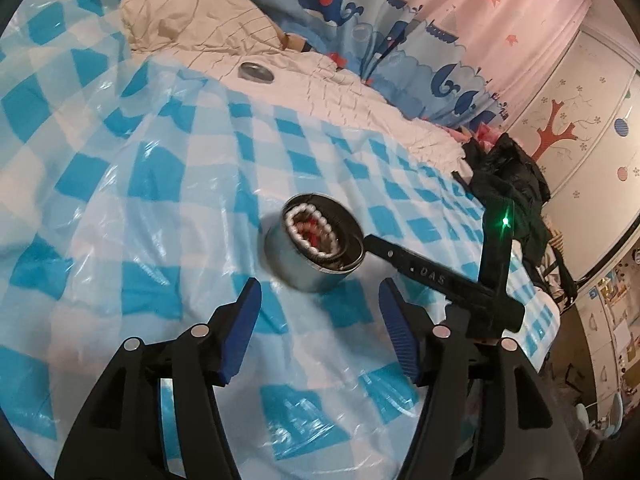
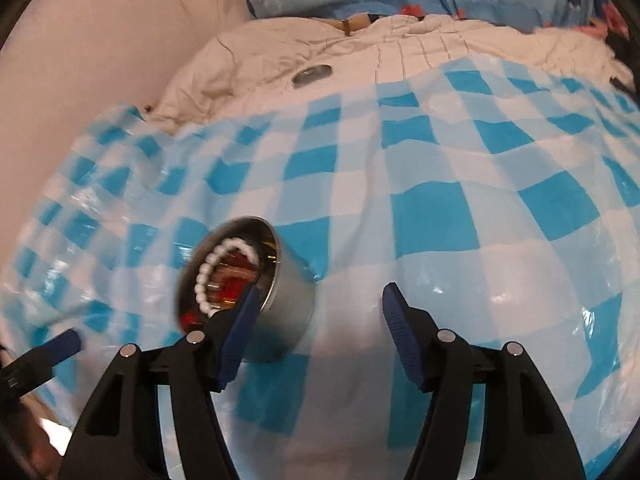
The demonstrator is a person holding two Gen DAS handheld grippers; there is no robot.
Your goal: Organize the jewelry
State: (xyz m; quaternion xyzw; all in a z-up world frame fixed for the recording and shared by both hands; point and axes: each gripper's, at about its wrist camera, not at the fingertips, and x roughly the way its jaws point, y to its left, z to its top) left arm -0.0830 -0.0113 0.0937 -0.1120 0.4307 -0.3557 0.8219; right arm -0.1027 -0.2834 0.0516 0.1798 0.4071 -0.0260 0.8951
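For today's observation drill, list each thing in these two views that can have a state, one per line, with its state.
Tin: open, upright on the checked sheet, holding jewelry.
Pearl strand: coiled inside the tin.
Lid: off, lying apart on the cream quilt.
Left hand-held gripper: open, empty.
Right hand-held gripper: open, empty, beside the tin.

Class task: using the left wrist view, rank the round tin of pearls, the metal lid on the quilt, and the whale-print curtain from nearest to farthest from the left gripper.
1. round tin of pearls: just ahead of the left gripper, on the checked sheet.
2. metal lid: farther back, on the cream quilt.
3. whale-print curtain: farthest, behind the bed.
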